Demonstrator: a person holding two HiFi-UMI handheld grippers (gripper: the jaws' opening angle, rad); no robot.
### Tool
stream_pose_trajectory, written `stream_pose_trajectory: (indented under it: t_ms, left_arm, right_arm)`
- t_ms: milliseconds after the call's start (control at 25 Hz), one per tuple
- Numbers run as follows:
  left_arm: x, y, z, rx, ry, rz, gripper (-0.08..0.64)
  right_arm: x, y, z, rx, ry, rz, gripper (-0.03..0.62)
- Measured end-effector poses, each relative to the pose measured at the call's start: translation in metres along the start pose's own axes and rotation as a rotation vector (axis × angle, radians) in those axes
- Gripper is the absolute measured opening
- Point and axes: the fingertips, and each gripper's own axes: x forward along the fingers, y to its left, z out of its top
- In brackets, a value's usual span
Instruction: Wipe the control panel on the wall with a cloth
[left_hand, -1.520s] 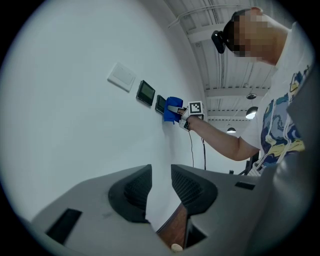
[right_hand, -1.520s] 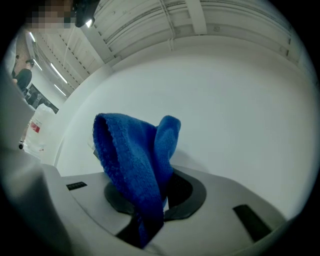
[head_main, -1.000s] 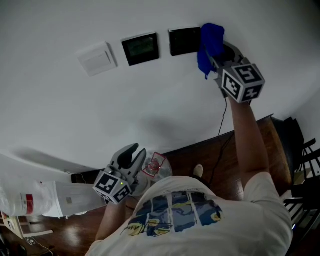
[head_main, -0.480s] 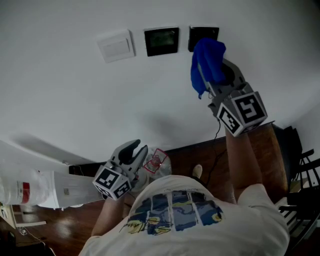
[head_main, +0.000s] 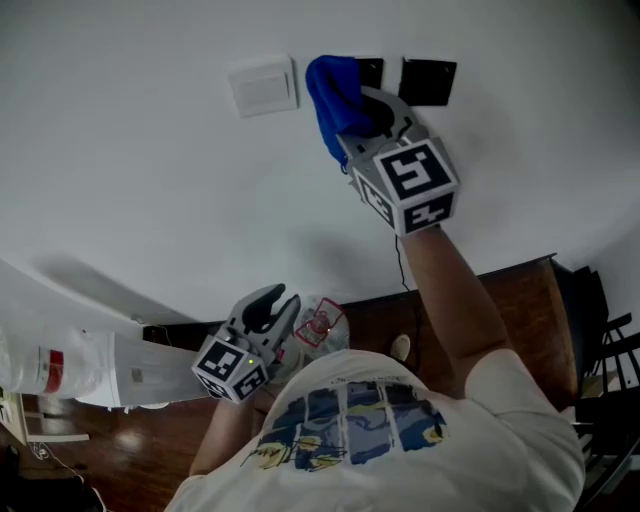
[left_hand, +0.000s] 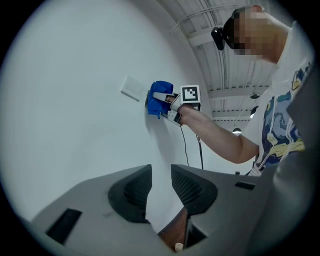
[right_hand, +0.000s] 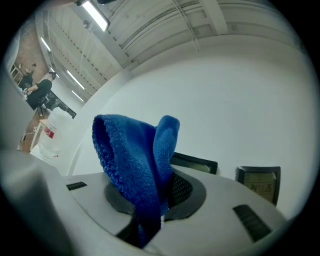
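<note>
My right gripper (head_main: 362, 112) is shut on a blue cloth (head_main: 333, 96) and presses it against the white wall over the middle black control panel (head_main: 371, 71), which is mostly hidden. A second black panel (head_main: 428, 82) shows to its right and a white switch plate (head_main: 262, 88) to its left. In the right gripper view the cloth (right_hand: 137, 160) bulges up from between the jaws, with both panels (right_hand: 196, 163) (right_hand: 259, 183) just beyond. My left gripper (head_main: 268, 312) hangs low near my waist, slightly open and holding nothing. Its own view (left_hand: 161, 187) shows the cloth (left_hand: 159, 102) far off.
A black cable (head_main: 400, 270) runs down the wall below the panels. A white container with a red label (head_main: 50, 370) stands low left, and a crumpled plastic bag (head_main: 320, 325) lies by the left gripper. Dark wooden floor (head_main: 520, 300) and black furniture (head_main: 610, 330) are at the right.
My right gripper has carried the blue cloth leftward, from the right black panel onto the middle one. The left gripper has stayed low and unchanged.
</note>
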Motion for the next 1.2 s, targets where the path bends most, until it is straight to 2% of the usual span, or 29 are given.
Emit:
stream_pose_trajectory:
  t_ms: [200,640,1200]
  left_arm:
    - [-0.005,0.002,-0.002,-0.008,-0.006,0.015,0.097]
    - [0.003,-0.001,-0.001,-0.006,0.008,-0.005,0.097]
    - [0.01,-0.003,-0.002,-0.005,0.013,-0.026,0.097]
  right_arm:
    - [0.014,0.001,-0.004,-0.031,0.011,-0.015,0.089]
    - [0.013,-0.015,-0.009,-0.022,0.018,-0.041,0.089]
    - [-0.024,-0.068,-0.03,-0.02,0.06,-0.151,0.089]
